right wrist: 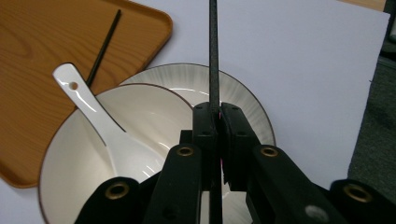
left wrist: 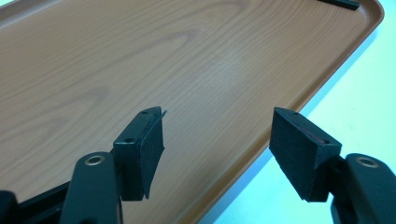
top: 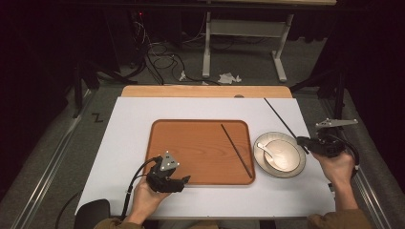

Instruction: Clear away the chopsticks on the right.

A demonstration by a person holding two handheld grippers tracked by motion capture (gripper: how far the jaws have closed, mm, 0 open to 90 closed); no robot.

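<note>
The right gripper [right wrist: 215,122] clamps a thin black chopstick [right wrist: 213,56] just beside the white ceramic bowl [top: 282,155]. The left gripper [left wrist: 217,144], jaws apart, hovers over the brown wooden tray [left wrist: 140,60], left of that bowl.

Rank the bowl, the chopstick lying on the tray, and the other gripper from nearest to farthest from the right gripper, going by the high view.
From the right gripper:
1. Bowl, beside it on its plate, toward the tray.
2. Chopstick on the tray, near the tray's right edge.
3. Left gripper, at the tray's near edge, far left.

White table [top: 124,143] bears tray [top: 191,143] (wooden), plate [top: 296,169].
</note>
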